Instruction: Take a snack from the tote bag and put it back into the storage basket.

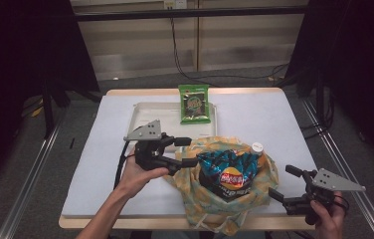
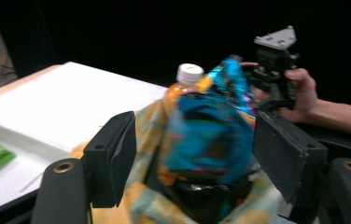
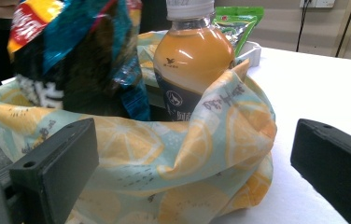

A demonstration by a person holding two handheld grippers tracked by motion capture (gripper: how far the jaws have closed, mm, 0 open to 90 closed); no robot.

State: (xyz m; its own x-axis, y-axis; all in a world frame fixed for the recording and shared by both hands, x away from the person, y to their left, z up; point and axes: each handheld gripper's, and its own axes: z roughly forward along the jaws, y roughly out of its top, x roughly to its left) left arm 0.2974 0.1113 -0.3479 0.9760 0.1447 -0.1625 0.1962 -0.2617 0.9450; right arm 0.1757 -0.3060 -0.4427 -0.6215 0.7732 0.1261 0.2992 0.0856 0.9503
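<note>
High view: a cloth bag (image 1: 225, 191) sits at the table's (image 1: 274, 119) near edge, holding a chip bag (image 1: 227, 172) and bottle (image 1: 256, 149). Left gripper (image 1: 187, 152) beside it, jaws wide, empty. Right gripper (image 1: 287, 183) open, empty, right of the bag.

Glossy foil chip bag (image 1: 229, 172), cloth tote (image 1: 201, 199)

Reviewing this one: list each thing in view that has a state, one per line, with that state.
cloth bag: open-topped, standing on the table.
chip bag: sealed, upright in the cloth bag, top sticking out.
bottle: capped, upright in the cloth bag.
green packet: lying flat across the tray's far rim.
tray: on the table.
left gripper: open, nothing gripped.
right gripper: open, nothing gripped.
</note>
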